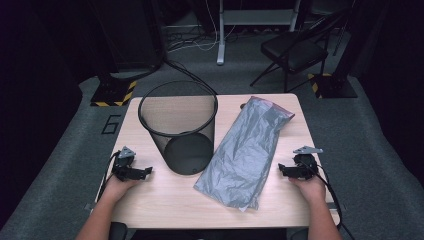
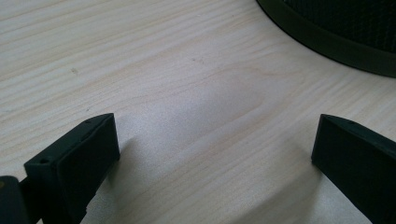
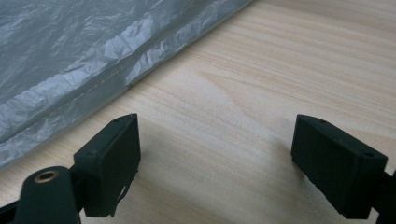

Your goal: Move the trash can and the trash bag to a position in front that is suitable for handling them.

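Observation:
A black wire-mesh wastebasket (image 1: 179, 126) stands upright on the light wooden table (image 1: 165, 197), left of centre. Beside it on the right lies a flat grey plastic bin bag (image 1: 247, 150), running diagonally from the far right to the near middle. My left gripper (image 1: 148, 171) rests on the table at the near left, open, with bare wood between its jaws; the basket's base rim (image 2: 327, 44) shows ahead of it. My right gripper (image 1: 281, 168) rests at the near right, open and holding nothing, with the bag's crinkled edge (image 3: 93, 70) just ahead to the left.
The table sits on grey carpet. Beyond its far edge are a black folding chair (image 1: 295, 50), a white stand leg (image 1: 220, 35), loose cables and two yellow-striped black bases (image 1: 112, 92). Bare wood lies along the table's near edge between the hands.

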Demonstrator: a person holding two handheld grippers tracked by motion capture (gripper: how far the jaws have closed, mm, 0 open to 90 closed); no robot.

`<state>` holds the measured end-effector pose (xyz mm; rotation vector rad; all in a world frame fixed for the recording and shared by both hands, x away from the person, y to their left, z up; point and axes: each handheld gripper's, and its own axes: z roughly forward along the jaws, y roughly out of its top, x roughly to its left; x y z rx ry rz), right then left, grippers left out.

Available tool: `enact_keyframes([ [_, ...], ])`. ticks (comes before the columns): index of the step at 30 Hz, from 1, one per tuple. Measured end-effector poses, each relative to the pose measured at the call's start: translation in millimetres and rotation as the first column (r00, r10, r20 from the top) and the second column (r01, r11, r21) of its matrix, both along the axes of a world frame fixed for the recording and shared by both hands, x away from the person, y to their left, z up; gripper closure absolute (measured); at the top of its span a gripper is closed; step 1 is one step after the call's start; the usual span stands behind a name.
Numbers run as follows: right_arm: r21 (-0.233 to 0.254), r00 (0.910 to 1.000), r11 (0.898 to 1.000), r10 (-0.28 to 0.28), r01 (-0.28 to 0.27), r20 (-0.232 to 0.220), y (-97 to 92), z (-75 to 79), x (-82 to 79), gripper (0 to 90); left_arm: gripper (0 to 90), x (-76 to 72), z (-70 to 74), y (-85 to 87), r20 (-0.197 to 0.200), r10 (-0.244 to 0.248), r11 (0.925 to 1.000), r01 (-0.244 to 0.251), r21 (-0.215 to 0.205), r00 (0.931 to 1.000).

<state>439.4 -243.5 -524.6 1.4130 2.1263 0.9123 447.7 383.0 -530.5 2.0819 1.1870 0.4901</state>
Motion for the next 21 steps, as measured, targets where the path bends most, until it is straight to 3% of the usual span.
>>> enact_keyframes([
  [13,-0.002,0.9988,0.999,-0.048,0.048,-0.011,5.0,1.7,4.1,18.3,0.6,-0.6,0.2,0.3,-0.003,-0.005,1.0000,0.005,0.004,1.0000],
  [16,-0.017,0.9973,0.998,-0.063,0.063,-0.036,6.3,7.2,6.4,33.1,0.6,-1.1,0.0,-0.4,0.000,0.005,1.0000,-0.005,0.001,1.0000],
  [17,-0.017,0.9959,0.996,-0.083,0.082,-0.036,7.6,12.6,7.3,29.7,0.6,-1.4,0.0,-0.6,-0.001,0.008,1.0000,-0.008,0.000,1.0000],
  [19,0.018,0.9961,0.996,-0.088,0.088,0.000,10.0,20.6,7.4,28.7,0.6,-1.4,0.0,-0.7,-0.001,0.009,1.0000,-0.009,-0.001,1.0000],
  [21,0.077,0.9957,0.993,-0.093,0.092,0.004,14.6,27.5,8.3,23.5,0.5,-1.4,0.0,-0.7,-0.001,0.009,1.0000,-0.009,0.000,1.0000],
])
